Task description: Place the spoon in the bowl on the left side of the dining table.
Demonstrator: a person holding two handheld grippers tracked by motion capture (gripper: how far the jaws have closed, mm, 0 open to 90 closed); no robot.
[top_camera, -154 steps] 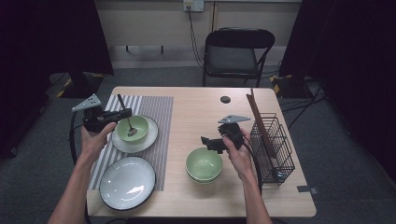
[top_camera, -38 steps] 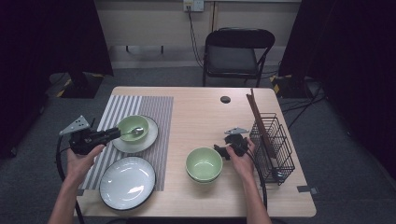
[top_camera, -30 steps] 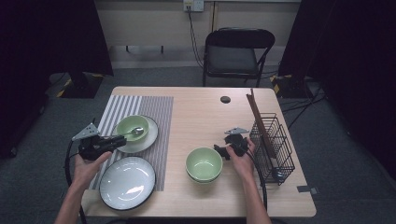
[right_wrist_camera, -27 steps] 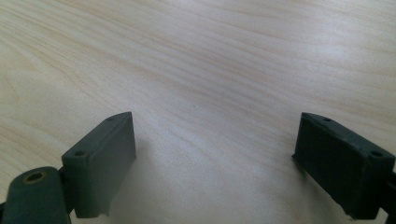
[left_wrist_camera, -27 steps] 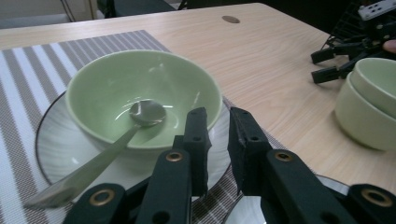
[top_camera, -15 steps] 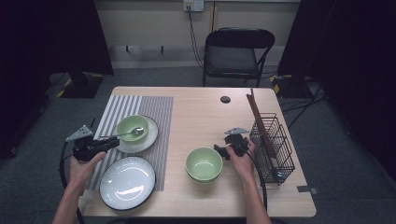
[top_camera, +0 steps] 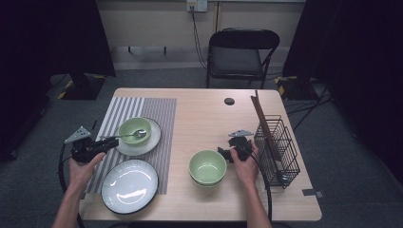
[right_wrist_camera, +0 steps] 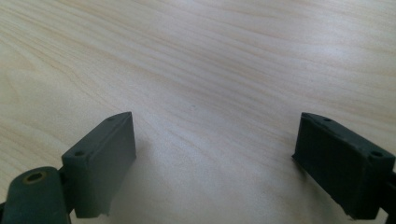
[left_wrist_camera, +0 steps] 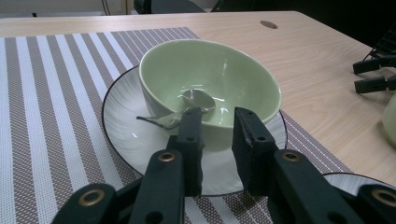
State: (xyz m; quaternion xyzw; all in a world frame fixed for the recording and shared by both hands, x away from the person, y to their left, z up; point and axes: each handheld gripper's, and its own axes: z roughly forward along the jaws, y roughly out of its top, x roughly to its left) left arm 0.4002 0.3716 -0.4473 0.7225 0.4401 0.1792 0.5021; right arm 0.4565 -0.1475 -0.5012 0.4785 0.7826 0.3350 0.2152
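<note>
Left gripper (left_wrist_camera: pixel 215 125): jaws have just been opening, narrow gap, nothing held, just short of the small bowl (left_wrist_camera: pixel 210 81).
Spoon (left_wrist_camera: pixel 189 106): leans on that bowl's rim; a nudge could tip it out.
Right gripper (right_wrist_camera: pixel 215 154): jaws wide, empty.

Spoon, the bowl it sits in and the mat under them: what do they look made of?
Spoon: likely polished metal, silvery with mirror glints. Bowl: apparently glazed ceramic, pale green, glossy highlights inside. Mat: seemingly woven vinyl or fabric, matte, fine weave texture in grey and white stripes.

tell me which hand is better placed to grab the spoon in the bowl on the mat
Left. The left gripper has just been opening, nothing between its jaws, right at the spoon handle. The right gripper sits by another bowl.
</note>
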